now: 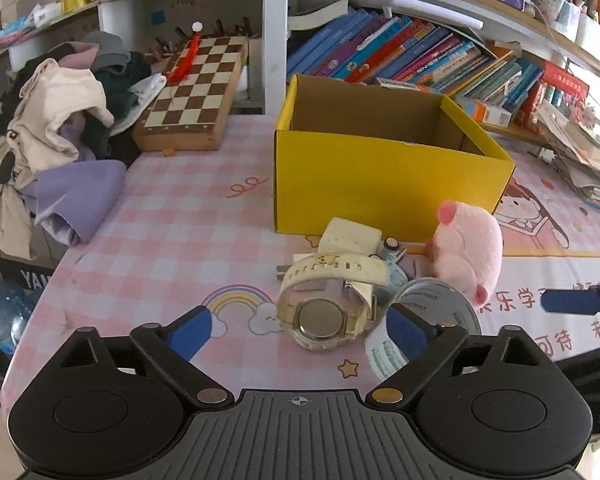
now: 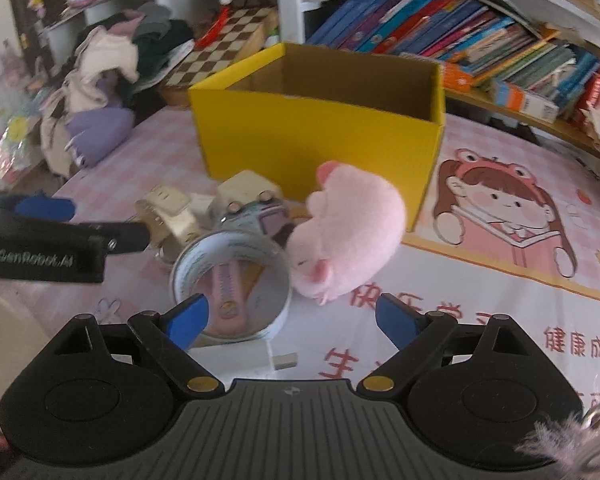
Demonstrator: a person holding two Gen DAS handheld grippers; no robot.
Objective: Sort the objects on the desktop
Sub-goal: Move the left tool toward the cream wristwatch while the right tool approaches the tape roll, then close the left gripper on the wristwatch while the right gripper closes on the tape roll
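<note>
Grippers are hovering over a cluster of small objects lying just in front of an open yellow cardboard box on a pink checked desk mat. The left gripper, jaws spread and empty, is framing a cream rubber-strapped watch; the right gripper, also spread and holding nothing, is facing a glossy tape roll and a fuzzy pink plush toy (soft, rounded, easily squashed). Closing squarely across the watch's stiff case, not its floppy strap, is looking like the surer grip.
</note>
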